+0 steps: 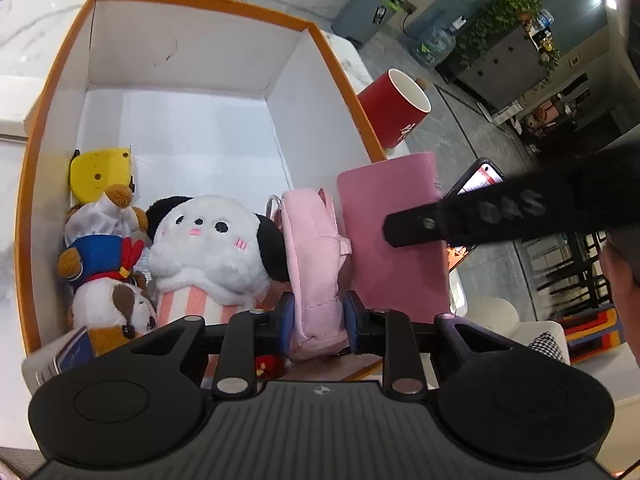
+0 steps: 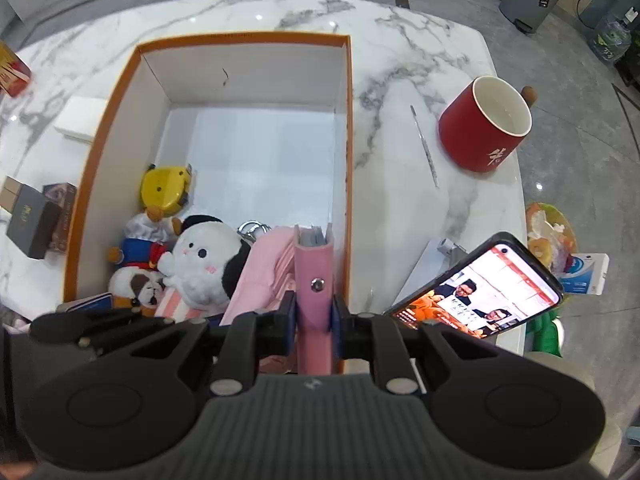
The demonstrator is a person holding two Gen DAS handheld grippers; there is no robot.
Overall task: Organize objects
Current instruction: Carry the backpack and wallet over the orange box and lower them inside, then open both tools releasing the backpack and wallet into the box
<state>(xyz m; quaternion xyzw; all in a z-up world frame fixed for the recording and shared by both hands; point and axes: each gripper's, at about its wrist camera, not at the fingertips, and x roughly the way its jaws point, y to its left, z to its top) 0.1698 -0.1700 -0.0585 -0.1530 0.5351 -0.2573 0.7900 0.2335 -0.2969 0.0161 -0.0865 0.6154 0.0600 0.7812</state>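
Note:
An orange-rimmed white box [image 1: 200, 0] [image 2: 240, 36] holds a yellow toy [image 1: 100, 172], a plush bear in blue [image 1: 100, 256] and a white plush with black ears [image 1: 212, 248] at its near end. My left gripper [image 1: 319, 318] is shut on a pink plush pouch [image 1: 316, 264] beside the white plush. My right gripper [image 2: 314, 316] is shut on the spine of an upright pink snap notebook [image 2: 314, 264] [image 1: 392, 272], close to the box's right wall. One right finger [image 1: 440, 224] crosses the notebook's cover in the left wrist view. Whether the notebook touches the box floor is hidden.
On the marble table [image 2: 400, 60] to the right of the box stand a red mug [image 2: 484, 124], a thin pen [image 2: 424, 148] and a lit phone [image 2: 480, 292] propped up. Small boxes [image 2: 36, 224] lie left of the box. The box's far half is bare.

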